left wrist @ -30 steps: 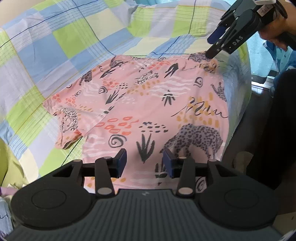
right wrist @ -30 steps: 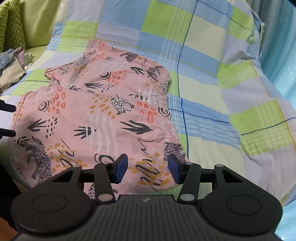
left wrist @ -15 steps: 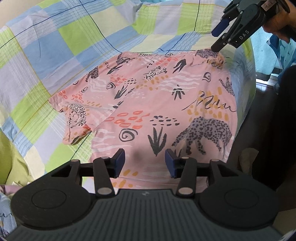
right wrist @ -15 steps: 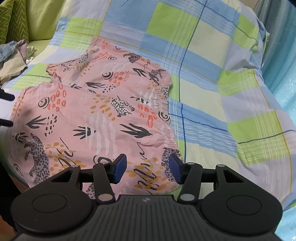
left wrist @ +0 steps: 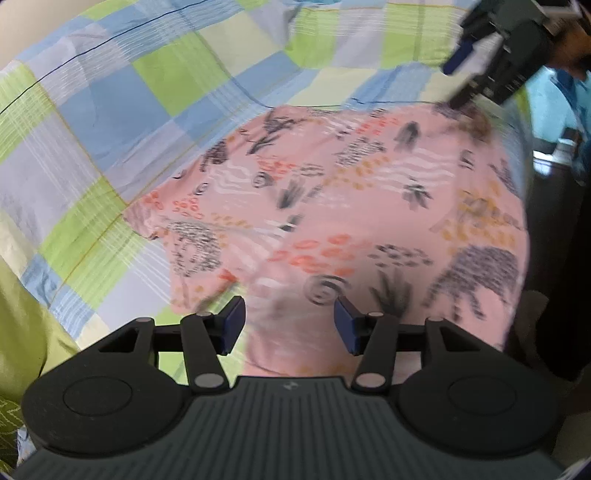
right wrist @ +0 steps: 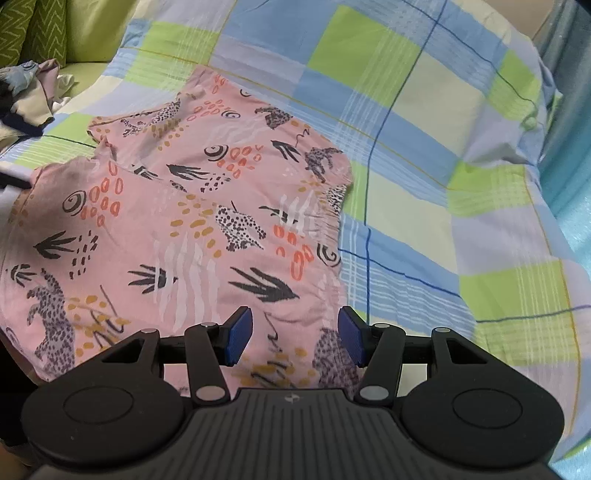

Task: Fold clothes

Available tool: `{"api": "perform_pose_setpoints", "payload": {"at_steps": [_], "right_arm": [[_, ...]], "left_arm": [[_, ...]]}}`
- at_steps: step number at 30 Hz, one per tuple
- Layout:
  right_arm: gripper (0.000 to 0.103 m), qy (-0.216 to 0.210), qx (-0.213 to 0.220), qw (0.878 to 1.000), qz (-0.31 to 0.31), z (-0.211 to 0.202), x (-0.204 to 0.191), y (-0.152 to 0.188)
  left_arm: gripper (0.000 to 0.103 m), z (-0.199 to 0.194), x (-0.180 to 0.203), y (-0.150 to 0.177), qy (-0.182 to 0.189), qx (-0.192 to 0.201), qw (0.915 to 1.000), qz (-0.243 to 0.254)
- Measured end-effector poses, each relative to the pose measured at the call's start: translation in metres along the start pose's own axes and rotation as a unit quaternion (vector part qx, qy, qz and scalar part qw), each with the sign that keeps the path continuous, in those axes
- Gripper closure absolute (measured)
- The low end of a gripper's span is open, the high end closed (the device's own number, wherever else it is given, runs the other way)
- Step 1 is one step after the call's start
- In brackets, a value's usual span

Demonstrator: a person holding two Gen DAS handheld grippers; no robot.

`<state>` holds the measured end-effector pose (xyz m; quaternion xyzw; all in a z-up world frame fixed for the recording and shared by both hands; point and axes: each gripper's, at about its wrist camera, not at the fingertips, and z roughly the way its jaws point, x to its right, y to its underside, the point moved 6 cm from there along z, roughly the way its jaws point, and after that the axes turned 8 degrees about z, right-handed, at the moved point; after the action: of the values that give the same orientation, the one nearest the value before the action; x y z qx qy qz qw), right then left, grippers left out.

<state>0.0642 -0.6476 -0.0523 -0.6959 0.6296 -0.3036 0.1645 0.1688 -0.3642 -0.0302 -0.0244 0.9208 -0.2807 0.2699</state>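
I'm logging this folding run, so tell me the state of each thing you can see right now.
Pink patterned shirt: spread flat on the bed, not yet folded.
Checked bedsheet: spread under the shirt, lightly wrinkled.
Left gripper: open, holding nothing, above the shirt.
Right gripper: open, holding nothing, above the shirt's corner.
Pile of clothes: crumpled, unfolded.

A home bedroom, as I see it: a bed (right wrist: 424,122) under a blue, green and cream checked sheet, a green zigzag cushion (right wrist: 33,33) at upper left, loose clothes (right wrist: 26,96) heaped just below it.
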Motion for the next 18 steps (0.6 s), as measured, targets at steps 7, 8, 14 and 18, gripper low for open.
{"api": "perform_pose_setpoints", "payload": {"at_steps": [7, 8, 14, 18], "right_arm": [[0.049, -0.013, 0.014, 1.0, -0.004, 0.028, 0.017, -0.039], [0.049, -0.011, 0.019, 1.0, -0.009, 0.033, 0.019, -0.046], [0.049, 0.002, 0.069, 0.994, -0.086, 0.071, 0.029, -0.1], [0.049, 0.0, 0.097, 0.986, -0.138, 0.105, 0.034, -0.133]], "left_arm": [[0.049, 0.04, -0.08, -0.017, -0.036, -0.01, 0.9993, 0.009], [0.048, 0.049, -0.093, -0.021, -0.044, -0.012, 0.9988, 0.018], [0.045, 0.114, -0.138, -0.045, -0.098, -0.03, 0.9817, 0.161], [0.045, 0.161, -0.161, -0.053, -0.104, -0.035, 0.9715, 0.21]]}}
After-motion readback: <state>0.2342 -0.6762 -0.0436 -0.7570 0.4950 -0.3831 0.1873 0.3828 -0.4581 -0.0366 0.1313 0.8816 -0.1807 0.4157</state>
